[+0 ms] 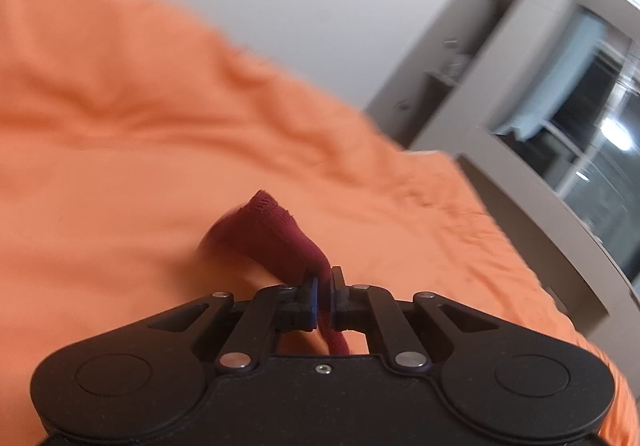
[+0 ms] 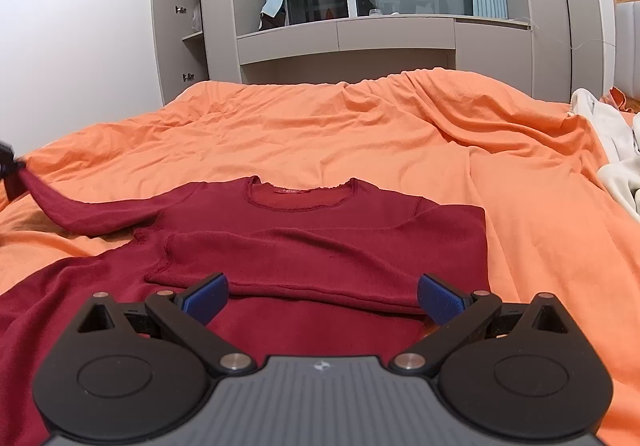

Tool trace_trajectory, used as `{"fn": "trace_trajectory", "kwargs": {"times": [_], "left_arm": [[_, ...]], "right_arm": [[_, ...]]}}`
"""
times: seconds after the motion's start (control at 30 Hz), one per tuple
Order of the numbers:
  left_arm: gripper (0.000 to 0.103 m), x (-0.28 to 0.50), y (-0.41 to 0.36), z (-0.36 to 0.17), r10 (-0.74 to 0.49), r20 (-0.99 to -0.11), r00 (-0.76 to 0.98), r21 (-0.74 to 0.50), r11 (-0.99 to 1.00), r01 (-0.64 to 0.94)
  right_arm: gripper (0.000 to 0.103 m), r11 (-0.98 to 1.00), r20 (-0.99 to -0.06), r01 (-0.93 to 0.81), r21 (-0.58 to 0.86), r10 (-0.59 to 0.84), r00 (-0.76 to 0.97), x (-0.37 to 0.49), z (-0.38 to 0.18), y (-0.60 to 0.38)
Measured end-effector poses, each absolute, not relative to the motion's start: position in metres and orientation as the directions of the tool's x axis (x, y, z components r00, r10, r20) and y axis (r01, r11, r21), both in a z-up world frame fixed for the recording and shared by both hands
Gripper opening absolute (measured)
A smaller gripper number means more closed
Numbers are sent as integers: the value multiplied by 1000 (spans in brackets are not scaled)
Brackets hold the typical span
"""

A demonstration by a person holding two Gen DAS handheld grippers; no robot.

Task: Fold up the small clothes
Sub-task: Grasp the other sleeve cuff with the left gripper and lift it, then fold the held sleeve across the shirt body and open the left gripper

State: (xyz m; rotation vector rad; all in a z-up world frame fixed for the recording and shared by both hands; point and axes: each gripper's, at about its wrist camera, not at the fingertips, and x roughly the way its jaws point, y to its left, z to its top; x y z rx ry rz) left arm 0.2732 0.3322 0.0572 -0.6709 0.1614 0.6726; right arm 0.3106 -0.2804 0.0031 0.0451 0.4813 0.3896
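While blurred, sleeve (image 1: 276, 234) between left tongs (image 1: 325, 300).

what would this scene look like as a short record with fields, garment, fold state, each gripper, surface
garment: dark red knit long-sleeved top, lying flat, neckline away from the right wrist camera
fold state: one side with its sleeve folded across the chest; other sleeve stretched outward
left gripper: shut on the stretched sleeve's cuff, raised off the bed
right gripper: open, empty, low over the top's lower part
surface: wrinkled orange bedsheet
other: white cloth at bed edge
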Motion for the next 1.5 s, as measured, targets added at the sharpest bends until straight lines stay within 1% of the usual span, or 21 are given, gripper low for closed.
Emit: {"fn": "trace_trajectory", "kwargs": {"times": [0.13,0.27,0.37,0.5,0.6,0.7,0.8,0.93,1.1,1.3,1.5], "left_arm": [[5,290,282,93,482,-230,846,-406,742,-533],[5,308,216,120,354,-149,923,-287,878,-383],[5,320,165,131,244,-131,961,-217,939,-268],[5,334,102,132,110,-136,985,-157,979,-131],[5,346,59,123,18,-162,987,-120,992,-38],[5,357,21,105,-72,-216,974,-60,996,60],[5,362,-11,76,-137,-292,946,2,990,144],[5,364,-35,39,-216,-389,896,8,971,237],[5,365,-50,9,-272,-457,847,52,942,331],[5,363,-62,-3,-311,-515,799,65,915,399],[14,359,-62,-8,-357,-565,744,41,888,457]], "right_arm": [[103,926,-437,-350,143,377,817,310,5,-284],[103,928,-430,-341,149,371,823,310,6,-287],[103,933,-426,-328,151,360,830,309,7,-291],[103,946,-424,-287,151,324,846,309,8,-297],[103,956,-430,-247,160,293,854,312,8,-304],[103,963,-436,-213,165,265,860,314,7,-309],[103,967,-438,-190,168,246,865,315,6,-314],[103,969,-440,-177,170,235,867,316,5,-316],[103,970,-442,-176,170,234,866,316,5,-316],[103,970,-452,-178,168,236,860,318,3,-315],[103,970,-463,-177,168,236,855,321,1,-315]]}}
